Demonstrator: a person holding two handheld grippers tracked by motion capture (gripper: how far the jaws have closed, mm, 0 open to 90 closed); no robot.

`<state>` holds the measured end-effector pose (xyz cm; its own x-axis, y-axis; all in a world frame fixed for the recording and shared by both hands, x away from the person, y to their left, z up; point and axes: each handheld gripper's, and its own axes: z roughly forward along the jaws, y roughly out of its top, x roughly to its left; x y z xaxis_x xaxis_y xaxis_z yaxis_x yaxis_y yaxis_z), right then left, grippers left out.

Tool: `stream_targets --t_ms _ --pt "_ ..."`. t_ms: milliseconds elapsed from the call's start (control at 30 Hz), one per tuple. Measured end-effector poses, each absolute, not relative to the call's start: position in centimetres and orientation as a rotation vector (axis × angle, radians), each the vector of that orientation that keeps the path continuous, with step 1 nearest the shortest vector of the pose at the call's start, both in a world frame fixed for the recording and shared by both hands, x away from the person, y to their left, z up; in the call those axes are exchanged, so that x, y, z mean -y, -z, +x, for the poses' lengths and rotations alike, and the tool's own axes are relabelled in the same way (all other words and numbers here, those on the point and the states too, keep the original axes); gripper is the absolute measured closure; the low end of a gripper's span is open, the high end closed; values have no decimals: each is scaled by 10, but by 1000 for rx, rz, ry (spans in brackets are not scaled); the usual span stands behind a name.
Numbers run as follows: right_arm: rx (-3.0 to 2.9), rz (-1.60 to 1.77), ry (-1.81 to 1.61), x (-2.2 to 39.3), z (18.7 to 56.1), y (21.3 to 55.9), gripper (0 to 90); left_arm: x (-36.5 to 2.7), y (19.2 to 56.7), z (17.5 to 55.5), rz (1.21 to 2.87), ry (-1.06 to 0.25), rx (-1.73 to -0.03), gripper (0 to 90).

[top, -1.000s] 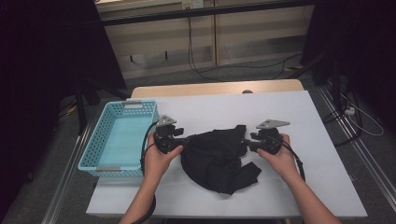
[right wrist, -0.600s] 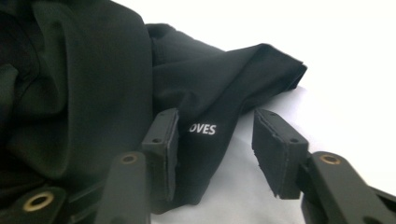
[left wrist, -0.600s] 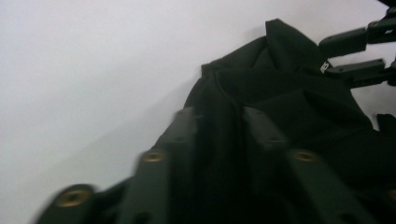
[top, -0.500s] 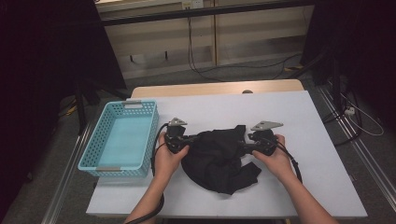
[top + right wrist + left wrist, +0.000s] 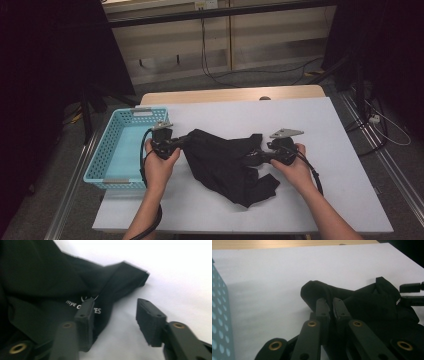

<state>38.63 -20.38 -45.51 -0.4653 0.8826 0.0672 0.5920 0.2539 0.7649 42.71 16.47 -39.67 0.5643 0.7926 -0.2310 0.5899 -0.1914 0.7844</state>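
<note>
Sitting at the desk's (image 5: 345, 150) left edge, the light-blue perforated plastic basket (image 5: 112, 157) has nothing visible inside it. Just right of it, near the desk's middle, lies a soft, matte black garment (image 5: 227, 165), crumpled and folded, with small white lettering on one panel. The left tongs (image 5: 331, 307) are clenched on a raised fold at its left end, while the right tongs (image 5: 113, 317) are released, spread at its right edge.

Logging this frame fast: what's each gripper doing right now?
Left gripper: shut on the black garment.
Right gripper: open, one jaw resting on the garment, nothing pinched.
</note>
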Motion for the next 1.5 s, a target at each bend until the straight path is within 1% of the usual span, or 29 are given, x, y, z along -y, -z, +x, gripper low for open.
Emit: stream_targets --t_ms 67,100,133,167,200,233,433,567,600,633,667,700,733,767,800,833,867,933,1033,1100,1133,1167,1200,1233,1367,1500 --pt "-2183 1349 -1029 200 388 460 541 -166 397 427 1893 -287 -1132 850" --pt "-2198 1358 -1026 199 388 462 583 -167 398 427 1890 -281 -1132 850" --pt "-2195 1344 -1026 199 389 462 643 -167 398 426 1889 -281 -1133 851" --pt "-2208 1336 -1037 200 389 461 794 -167 398 426 1889 -281 -1132 851" --pt "-2211 1338 -1067 202 389 460 865 -167 398 426 1889 -279 -1126 850" --pt "-2211 1339 -1066 203 388 459 893 -167 399 425 1891 -277 -1122 850" --pt "-2143 1303 -1009 226 378 442 900 -165 399 424 1878 -265 -1105 853" --pt "-2068 1337 -1077 245 369 432 900 -163 400 425 1893 -258 -1108 852" --pt "-2061 1336 -1084 246 369 432 887 -163 400 425 1893 -261 -1109 852" --pt "-2061 1338 -1085 245 369 432 842 -163 400 425 1893 -270 -1110 852" --pt "-2065 1344 -1085 242 370 433 753 -163 399 425 1888 -269 -1112 852" --pt "-2090 1342 -1081 238 371 435 711 -164 399 425 1886 -265 -1113 852" --pt "-2117 1321 -1061 233 373 437 708 -164 398 425 1885 -271 -1113 852" --pt "-2130 1301 -1041 228 374 440 674 -165 398 425 1886 -270 -1113 852" --pt "-2139 1291 -1031 223 376 442 614 -166 398 425 1890 -267 -1112 852" --pt "-2133 1302 -1036 219 379 444 579 -166 398 424 1885 -269 -1115 852" --pt "-2125 1318 -1050 216 381 445 570 -166 398 424 1882 -269 -1114 852" --pt "-2120 1358 -1070 210 387 447 524 -166 399 424 1887 -271 -1114 852" --pt "-2134 1409 -1055 206 393 453 536 -167 399 423 1889 -268 -1115 852" --pt "-2166 1464 -1065 204 397 461 585 -169 399 423 1884 -257 -1107 852" --pt "-2158 1459 -1071 204 397 462 624 -169 399 423 1884 -259 -1109 852" --pt "-2176 1428 -1066 204 397 461 756 -169 399 423 1882 -261 -1108 852" --pt "-2207 1419 -1095 204 396 460 834 -169 399 423 1879 -258 -1102 852" --pt "-2207 1419 -1130 204 395 460 892 -169 398 422 1880 -262 -1099 852" --pt "-2194 1337 -1101 209 391 450 900 -167 398 422 1876 -273 -1087 851" --pt "-2104 1380 -1104 234 385 435 900 -167 398 423 1875 -278 -1086 851"
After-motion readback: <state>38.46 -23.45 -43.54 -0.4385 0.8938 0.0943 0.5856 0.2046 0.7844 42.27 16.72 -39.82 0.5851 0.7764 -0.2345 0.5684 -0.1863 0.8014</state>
